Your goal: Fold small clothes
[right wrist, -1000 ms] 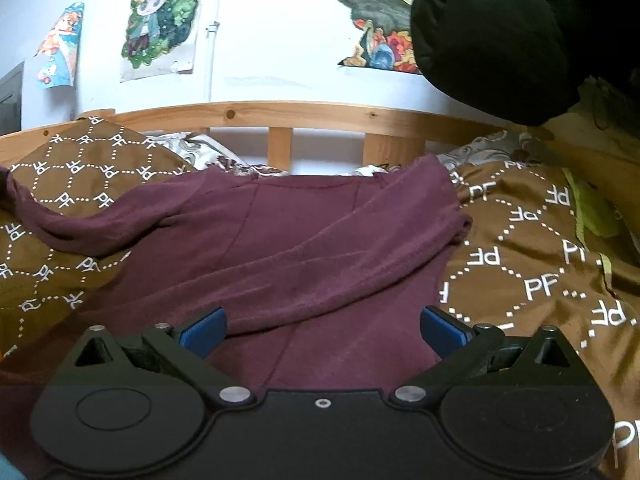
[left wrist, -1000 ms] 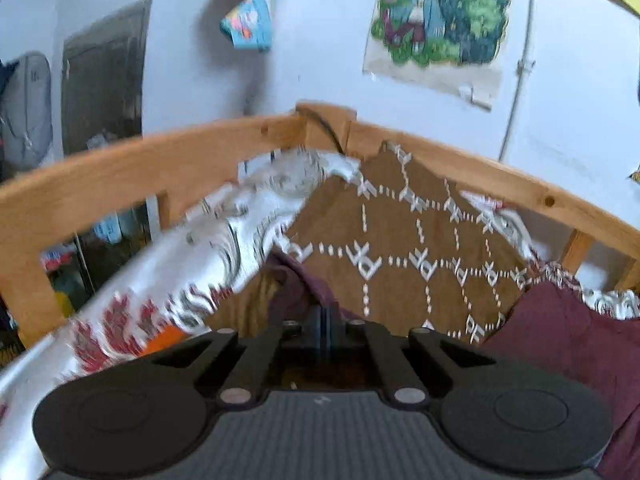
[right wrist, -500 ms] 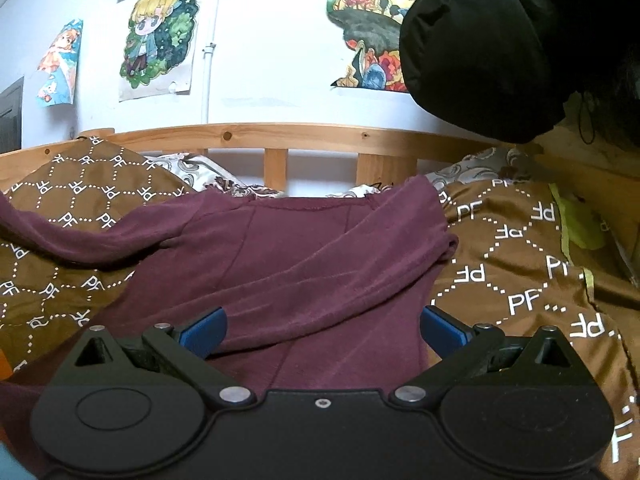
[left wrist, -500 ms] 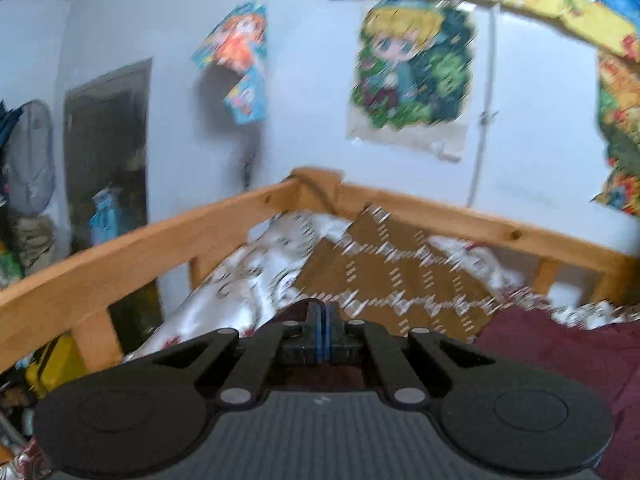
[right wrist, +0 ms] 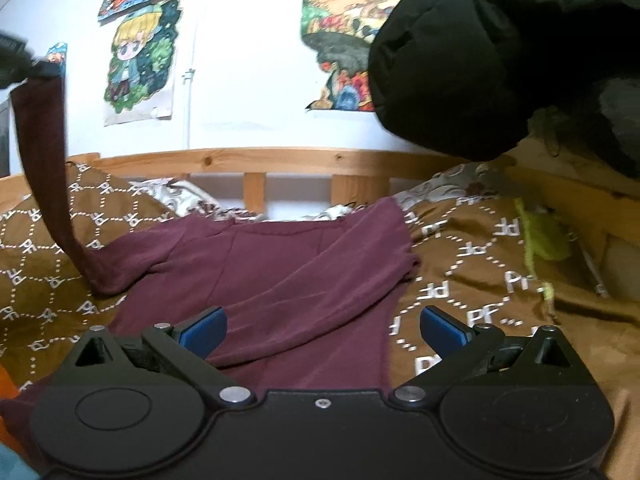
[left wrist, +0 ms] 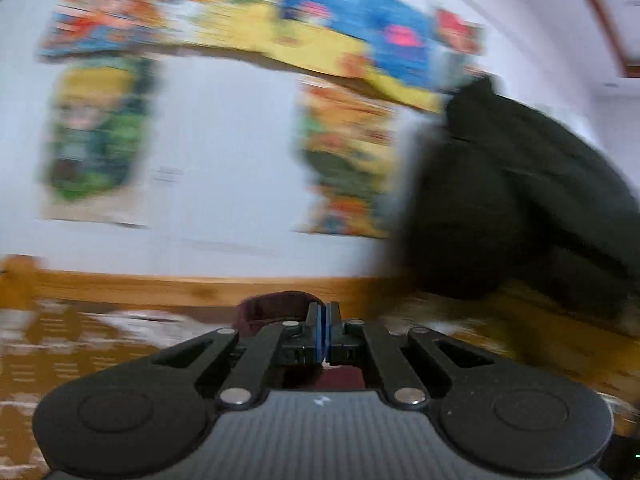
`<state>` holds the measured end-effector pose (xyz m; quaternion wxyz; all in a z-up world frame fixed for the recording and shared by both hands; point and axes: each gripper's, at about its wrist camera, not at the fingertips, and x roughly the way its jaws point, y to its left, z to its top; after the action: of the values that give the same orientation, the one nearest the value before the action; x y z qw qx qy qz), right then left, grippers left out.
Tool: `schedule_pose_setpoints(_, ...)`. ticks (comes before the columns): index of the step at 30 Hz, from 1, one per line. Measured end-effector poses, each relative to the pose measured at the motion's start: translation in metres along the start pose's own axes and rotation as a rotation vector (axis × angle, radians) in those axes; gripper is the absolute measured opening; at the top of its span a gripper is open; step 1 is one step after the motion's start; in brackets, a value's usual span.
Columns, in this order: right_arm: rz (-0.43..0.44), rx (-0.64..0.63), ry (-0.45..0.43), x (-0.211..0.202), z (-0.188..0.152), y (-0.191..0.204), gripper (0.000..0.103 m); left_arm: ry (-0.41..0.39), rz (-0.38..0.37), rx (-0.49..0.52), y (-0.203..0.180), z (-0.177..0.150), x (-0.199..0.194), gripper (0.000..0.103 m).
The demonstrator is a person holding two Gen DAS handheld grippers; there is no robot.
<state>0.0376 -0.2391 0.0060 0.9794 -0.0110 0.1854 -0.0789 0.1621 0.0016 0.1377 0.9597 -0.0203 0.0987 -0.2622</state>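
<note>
A maroon long-sleeved top (right wrist: 280, 272) lies spread on a brown patterned blanket (right wrist: 480, 280), its right sleeve folded across the body. My left gripper (left wrist: 324, 332) is shut on the cuff of the left sleeve (left wrist: 276, 312); in the right wrist view that sleeve (right wrist: 48, 168) hangs taut from the left gripper high at the upper left. My right gripper (right wrist: 322, 330) is open and empty, low over the top's lower part.
A wooden bed rail (right wrist: 280, 160) runs along the far side under a white wall with posters (right wrist: 140, 60). A black padded jacket (right wrist: 500, 60) hangs at the upper right. A white patterned sheet (right wrist: 180, 196) lies near the rail. The left wrist view is motion-blurred.
My left gripper has risen and swung right, lifting the sleeve cuff off the blanket until the sleeve hangs. My right gripper has stayed open and nearly still.
</note>
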Motion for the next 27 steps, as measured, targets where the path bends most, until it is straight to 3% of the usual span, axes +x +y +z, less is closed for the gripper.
schedule_pose_setpoints(4, -0.061, -0.004, 0.009, 0.001, 0.0, -0.014, 0.102, 0.089, -0.209, -0.014, -0.047, -0.028, 0.034, 0.0)
schedule_pose_setpoints(7, -0.119, -0.013, 0.063, 0.011, -0.003, -0.026, 0.102, 0.174, -0.301, -0.022, -0.072, -0.057, 0.055, 0.0)
schedule_pose_setpoints(12, -0.169, 0.027, 0.13, 0.023, -0.014, -0.046, 0.102, 0.305, -0.337, -0.038, -0.082, -0.094, 0.079, 0.0)
schedule_pose_setpoints(19, -0.198, 0.082, 0.117, 0.024, -0.017, -0.063, 0.102, 0.399, -0.346, -0.076, -0.079, -0.119, 0.083, 0.002)
schedule_pose_setpoints(20, -0.2, 0.088, 0.114, 0.024, -0.017, -0.064, 0.102, 0.41, -0.356, -0.074, -0.081, -0.118, 0.082, 0.008)
schedule_pose_setpoints(22, -0.206, 0.095, 0.112, 0.024, -0.017, -0.066, 0.102, 0.43, -0.368, -0.076, -0.083, -0.122, 0.078, 0.032)
schedule_pose_setpoints(23, -0.209, 0.097, 0.112, 0.025, -0.017, -0.067, 0.102, 0.437, -0.371, -0.08, -0.083, -0.121, 0.075, 0.053)
schedule_pose_setpoints(24, -0.212, 0.098, 0.111, 0.025, -0.018, -0.068, 0.102, 0.441, -0.369, -0.085, -0.083, -0.122, 0.072, 0.066)
schedule_pose_setpoints(27, -0.22, 0.102, 0.109, 0.026, -0.02, -0.068, 0.102, 0.441, -0.378, -0.099, -0.076, -0.123, 0.063, 0.076)
